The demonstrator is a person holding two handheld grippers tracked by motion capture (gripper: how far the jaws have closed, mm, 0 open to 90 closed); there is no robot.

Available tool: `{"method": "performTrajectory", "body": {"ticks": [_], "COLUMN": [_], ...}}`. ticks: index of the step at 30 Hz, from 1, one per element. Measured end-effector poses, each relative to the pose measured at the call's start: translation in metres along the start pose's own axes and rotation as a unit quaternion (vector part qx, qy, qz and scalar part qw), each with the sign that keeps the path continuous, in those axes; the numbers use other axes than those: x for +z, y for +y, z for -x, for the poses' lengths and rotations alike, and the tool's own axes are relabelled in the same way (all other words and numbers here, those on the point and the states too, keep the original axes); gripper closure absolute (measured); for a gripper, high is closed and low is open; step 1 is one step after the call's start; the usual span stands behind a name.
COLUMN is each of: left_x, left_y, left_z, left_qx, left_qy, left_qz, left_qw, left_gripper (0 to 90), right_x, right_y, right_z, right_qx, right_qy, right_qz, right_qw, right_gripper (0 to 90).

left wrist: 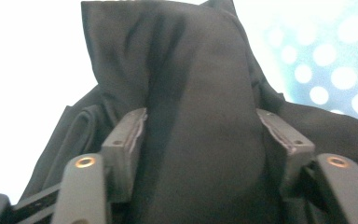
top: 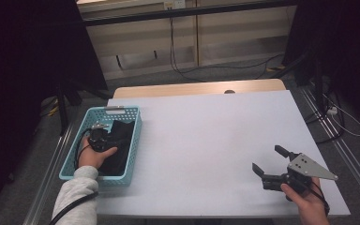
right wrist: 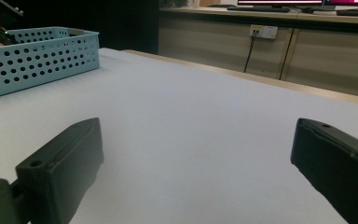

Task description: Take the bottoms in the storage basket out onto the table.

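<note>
The left tool (top: 104,133) reaches down into the light blue perforated basket (top: 75,154) that sits at the left edge of the white desk (top: 206,140), the person's left hand (top: 93,154) wrapped around its body. In the left gripper view its jaws press from both sides on a bunched fold of black cloth (left wrist: 200,116), which rises up between them; the pads dent the fabric, so the left tool grips the cloth. The cloth lies inside the basket, dark against its pale wall. The right tool (top: 269,160) rests low over the bare desk near its right front corner, held by the right hand (top: 304,197), well apart from the basket. Its jaws stand wide apart with nothing between them.
</note>
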State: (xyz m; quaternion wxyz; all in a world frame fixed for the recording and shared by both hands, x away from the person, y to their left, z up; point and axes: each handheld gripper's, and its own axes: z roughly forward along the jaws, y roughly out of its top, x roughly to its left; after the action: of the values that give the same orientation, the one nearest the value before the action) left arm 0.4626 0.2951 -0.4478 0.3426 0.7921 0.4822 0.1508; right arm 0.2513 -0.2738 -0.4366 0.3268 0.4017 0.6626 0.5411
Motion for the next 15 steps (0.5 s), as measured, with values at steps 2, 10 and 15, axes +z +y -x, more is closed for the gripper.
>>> {"method": "performTrajectory", "body": {"ticks": [2,10,15], "left_x": [0.0001,-0.0017,-0.0031], "left_y": [0.0003,0.0034,0.0045], "left_z": [0.0011,0.0027,0.0018], "left_qx": [0.0,-0.006,-0.004], "left_qy": [-0.001,-0.007,-0.009], "left_qz": [0.0,-0.012,-0.014], "left_qw": [1.0,0.9999,0.9999], "left_gripper": [42.8,51.1,53.5], "right_x": [0.0001,0.0001,0.0002], "right_y": [0.0,0.0,0.0], "right_z": [0.0,-0.0001,0.0001], "right_qx": [0.0,0.0,-0.001], "right_qy": [0.0,-0.001,0.0], "right_qz": [0.0,0.0,-0.001], "right_qw": [1.0,1.0,1.0], "right_gripper": [1.7,1.6,1.7]}}
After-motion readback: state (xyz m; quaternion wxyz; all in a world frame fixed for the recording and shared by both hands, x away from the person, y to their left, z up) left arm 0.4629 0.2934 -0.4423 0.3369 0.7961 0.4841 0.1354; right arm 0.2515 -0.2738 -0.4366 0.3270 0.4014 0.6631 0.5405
